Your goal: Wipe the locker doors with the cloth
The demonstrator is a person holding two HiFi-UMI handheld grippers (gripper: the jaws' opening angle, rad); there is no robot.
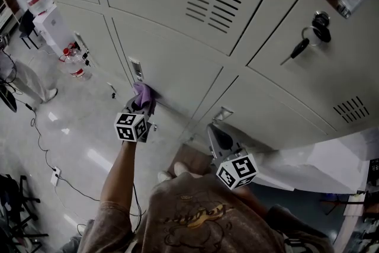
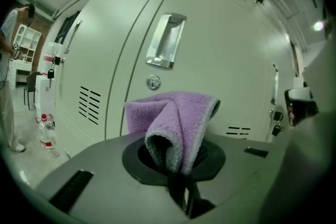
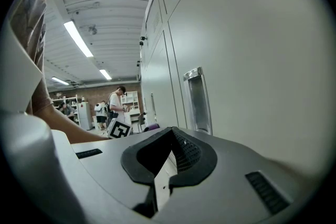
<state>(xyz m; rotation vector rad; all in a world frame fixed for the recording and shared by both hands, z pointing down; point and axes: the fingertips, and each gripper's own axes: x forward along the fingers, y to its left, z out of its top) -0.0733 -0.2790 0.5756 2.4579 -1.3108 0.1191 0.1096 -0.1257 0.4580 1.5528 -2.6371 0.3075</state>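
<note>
Cloth — long axis toward locker door

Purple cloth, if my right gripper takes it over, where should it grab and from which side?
Grip the folded flap of the purple cloth sticking out past the left gripper, coming in sideways: the locker door lies just ahead and its other end is pinched in that gripper's shut jaws.

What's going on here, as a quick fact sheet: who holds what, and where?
Setting: grey locker doors, seen from above
Left gripper: shut on the purple cloth
Cloth position: at a door, just by its handle; contact unclear
Right gripper: shut, empty, beside a neighbouring door
Floor: water bottles
</note>
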